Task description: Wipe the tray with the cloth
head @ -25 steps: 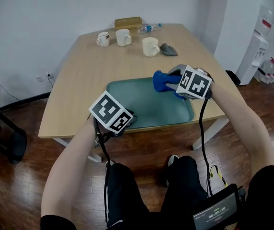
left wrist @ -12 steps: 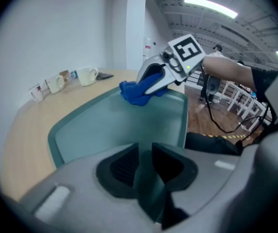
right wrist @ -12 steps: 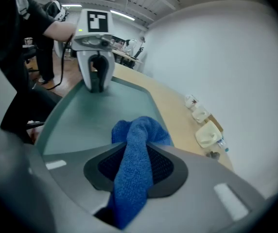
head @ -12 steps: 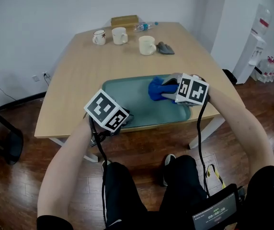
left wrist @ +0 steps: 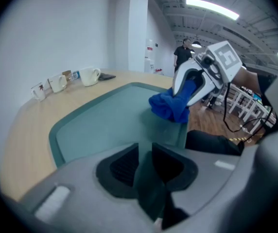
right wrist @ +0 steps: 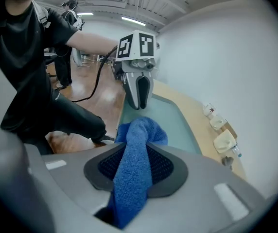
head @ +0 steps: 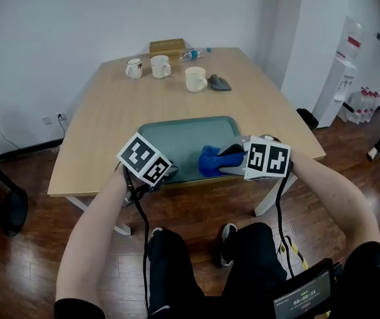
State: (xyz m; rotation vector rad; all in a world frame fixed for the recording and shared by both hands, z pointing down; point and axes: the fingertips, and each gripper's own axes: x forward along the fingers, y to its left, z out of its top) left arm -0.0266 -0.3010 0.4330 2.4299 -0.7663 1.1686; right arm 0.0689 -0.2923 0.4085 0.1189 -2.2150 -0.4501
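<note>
Right tool point(right wrist: 135, 168) first: its jaws are clamped on the blue cloth point(right wrist: 138, 144), with the terry bunched between the dark pads and spilling out ahead in a lump. In the head view the right tool point(head: 231, 164) sits at the tray's 4 o'clock. The cloth point(head: 211, 160) rests on the tray floor at about 5 o'clock, close against the near rim.

Over to the left tool point(left wrist: 145, 165): its jaws are closed on the teal tray point(left wrist: 88, 127), a strip of the near rim pinched between the pads. The head view has the left tool point(head: 161, 173) at the tray's 7 o'clock corner. The tray point(head: 177, 133) lies flat on the near part of the wooden tabletop point(head: 107, 115), its near side right at the tabletop's 6 o'clock edge.

In the left gripper view the cloth point(left wrist: 169, 107) shows at 1 o'clock across the tray, with the right tool's white body above it.

Farther out, at the tabletop's 12 o'clock end, three mugs point(head: 160, 66) stand in a loose row with a grey rag point(head: 219, 82) just beside the rightmost. Behind them are a brown box point(head: 167, 46) and a plastic bottle point(head: 195, 53) lying on its side.
</note>
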